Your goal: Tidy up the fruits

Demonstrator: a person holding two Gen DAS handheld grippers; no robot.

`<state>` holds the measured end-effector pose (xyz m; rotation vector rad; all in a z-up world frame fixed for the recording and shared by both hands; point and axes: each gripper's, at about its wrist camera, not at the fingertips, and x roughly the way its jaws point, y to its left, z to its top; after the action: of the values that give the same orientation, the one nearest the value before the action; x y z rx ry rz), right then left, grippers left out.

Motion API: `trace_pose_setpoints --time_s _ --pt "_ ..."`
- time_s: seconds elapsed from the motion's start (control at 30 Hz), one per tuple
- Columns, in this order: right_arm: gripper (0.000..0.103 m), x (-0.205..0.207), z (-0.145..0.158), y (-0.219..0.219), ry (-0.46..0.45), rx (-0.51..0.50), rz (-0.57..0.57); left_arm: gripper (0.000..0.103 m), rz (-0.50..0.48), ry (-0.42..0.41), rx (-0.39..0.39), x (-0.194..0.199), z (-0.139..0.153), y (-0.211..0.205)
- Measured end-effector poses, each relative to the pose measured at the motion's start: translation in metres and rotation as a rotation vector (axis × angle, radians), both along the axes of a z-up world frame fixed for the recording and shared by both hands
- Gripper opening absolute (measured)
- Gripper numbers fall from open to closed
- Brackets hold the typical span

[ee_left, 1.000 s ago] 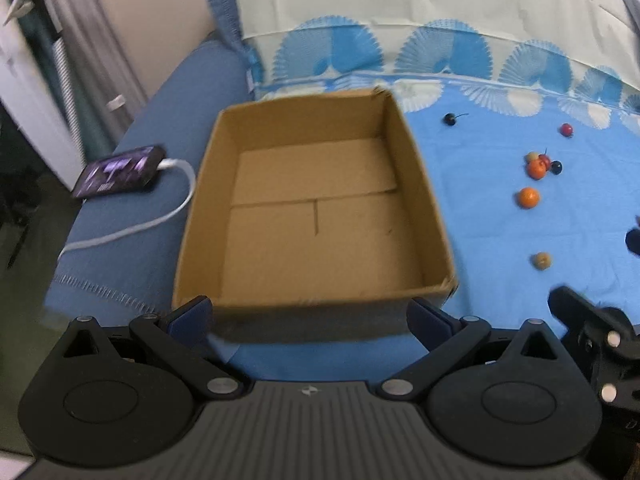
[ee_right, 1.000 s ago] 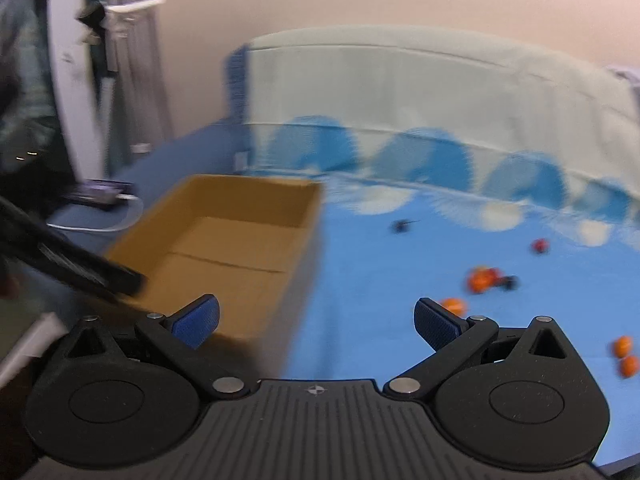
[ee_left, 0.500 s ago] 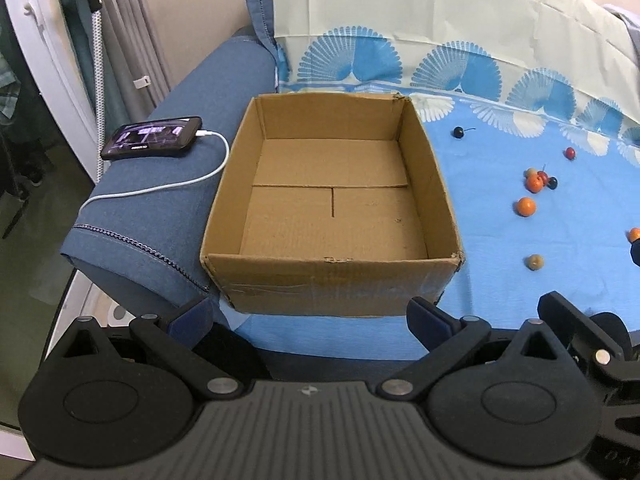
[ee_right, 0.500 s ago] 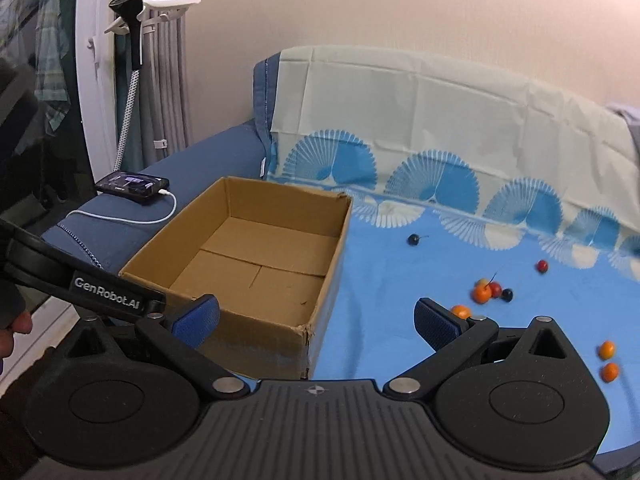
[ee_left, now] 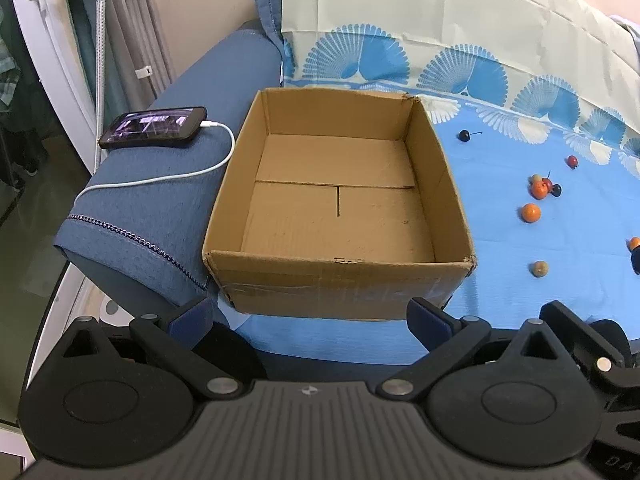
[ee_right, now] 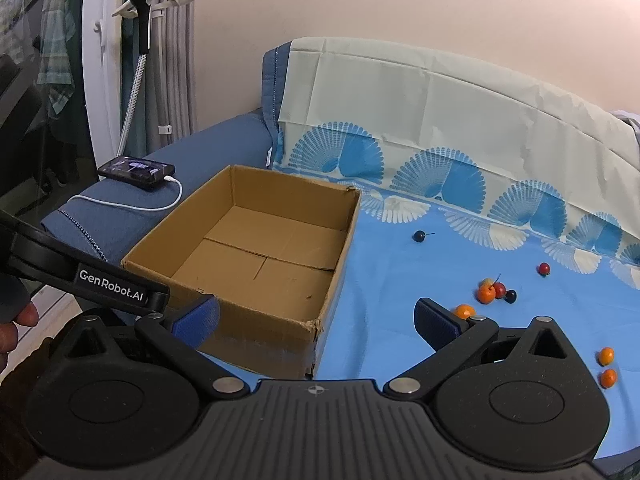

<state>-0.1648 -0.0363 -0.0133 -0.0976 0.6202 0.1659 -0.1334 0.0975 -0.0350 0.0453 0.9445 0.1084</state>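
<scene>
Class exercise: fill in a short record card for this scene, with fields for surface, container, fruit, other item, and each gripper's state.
surface: blue cloth over a sofa
container: cardboard box, open top, nothing inside
fruit: small orange, red and dark pieces scattered on the cloth, all outside the box
other item: phone on the armrest, white cable plugged in
left gripper: open, holding nothing
right gripper: open, holding nothing

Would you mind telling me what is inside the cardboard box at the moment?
Nothing is inside the cardboard box: only its bare folded bottom flaps show. The fruits, like this orange one, lie outside on the blue cloth. The strip of floor just behind the near wall is hidden.
</scene>
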Motion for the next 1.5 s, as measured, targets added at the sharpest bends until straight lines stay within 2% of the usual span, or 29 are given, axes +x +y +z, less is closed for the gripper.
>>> trace_pose_setpoints --time_s 1.13,1.5 --pt "0.103 0.005 -0.007 -0.002 0.024 0.03 0.017 0.103 -0.001 0.002 0.019 0.006 -0.001 -0.002" --pt "0.103 0.013 -0.013 -0.02 0.038 0.094 -0.02 0.103 -0.025 0.013 0.04 0.011 -0.004 -0.014"
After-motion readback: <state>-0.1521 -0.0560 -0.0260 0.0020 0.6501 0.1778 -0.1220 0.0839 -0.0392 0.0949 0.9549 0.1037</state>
